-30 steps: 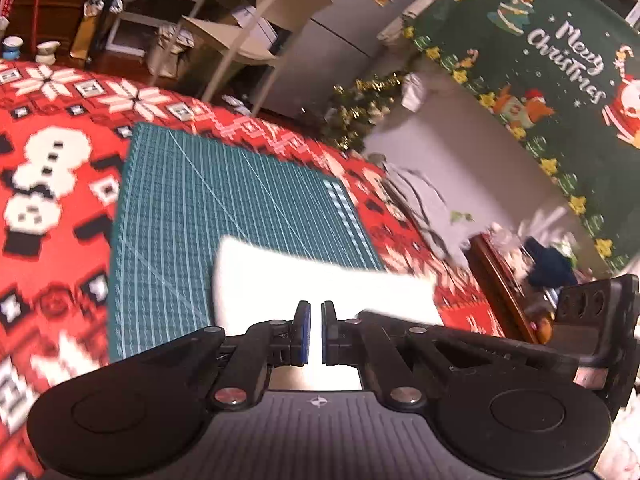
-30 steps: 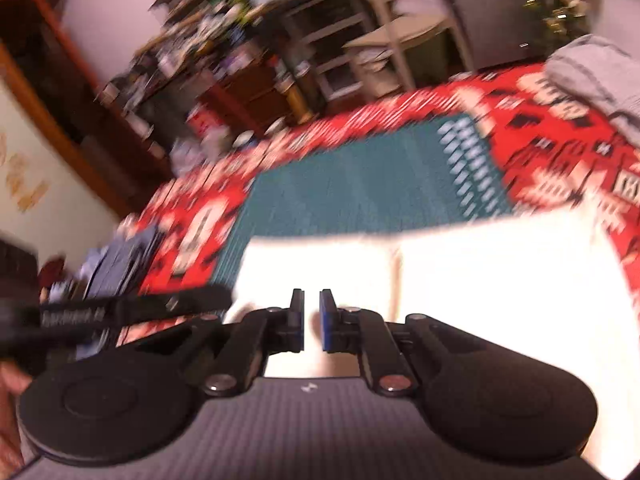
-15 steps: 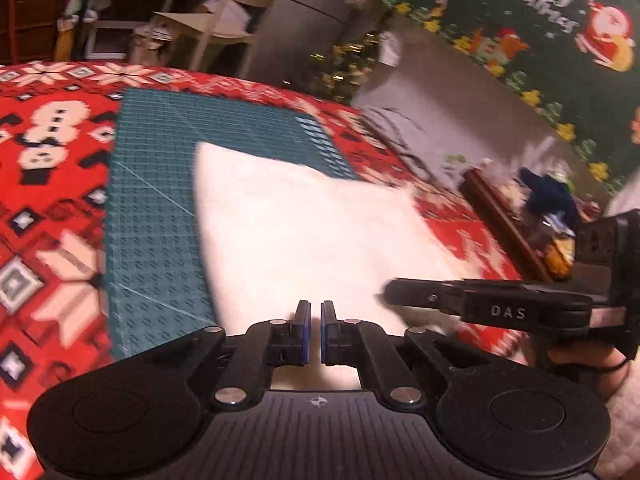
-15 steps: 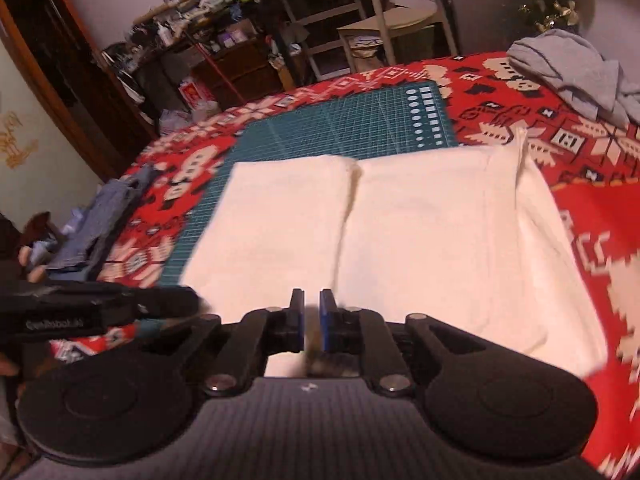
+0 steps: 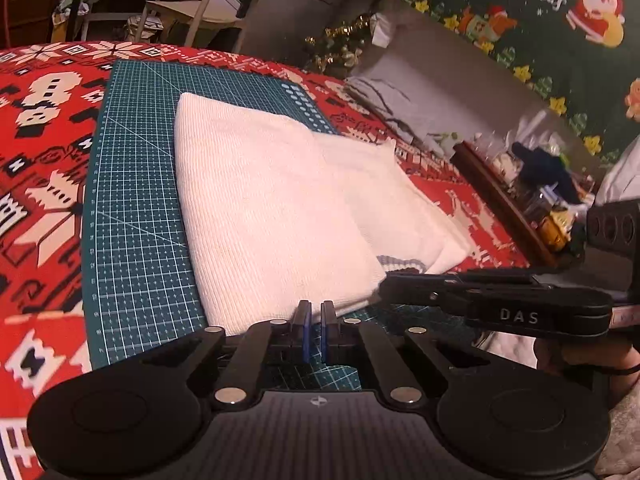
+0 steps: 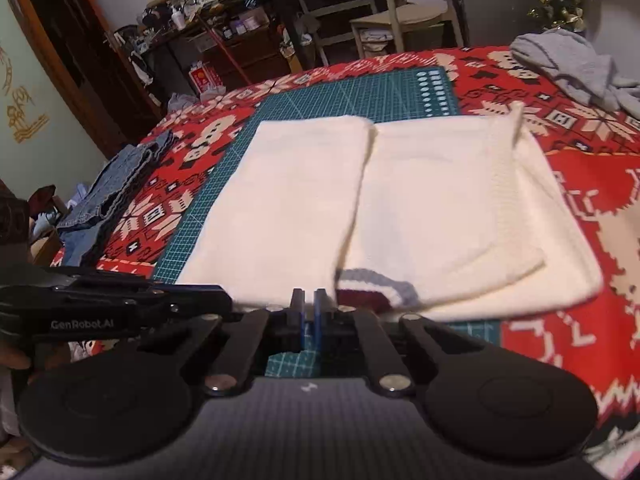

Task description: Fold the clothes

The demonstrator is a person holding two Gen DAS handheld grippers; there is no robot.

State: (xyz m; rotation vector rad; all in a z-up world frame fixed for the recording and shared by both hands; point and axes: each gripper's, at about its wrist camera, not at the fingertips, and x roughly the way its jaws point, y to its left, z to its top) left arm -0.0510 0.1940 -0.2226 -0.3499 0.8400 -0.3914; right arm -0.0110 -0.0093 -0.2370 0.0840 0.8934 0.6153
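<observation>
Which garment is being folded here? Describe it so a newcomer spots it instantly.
On the red Christmas-pattern tablecloth lies a green cutting mat; the white knit garment lies across it, spilling off one side. It is folded into two panels, with a striped blue and dark red trim at its near edge, unlike the grey clothes and the denim nearby.
</observation>
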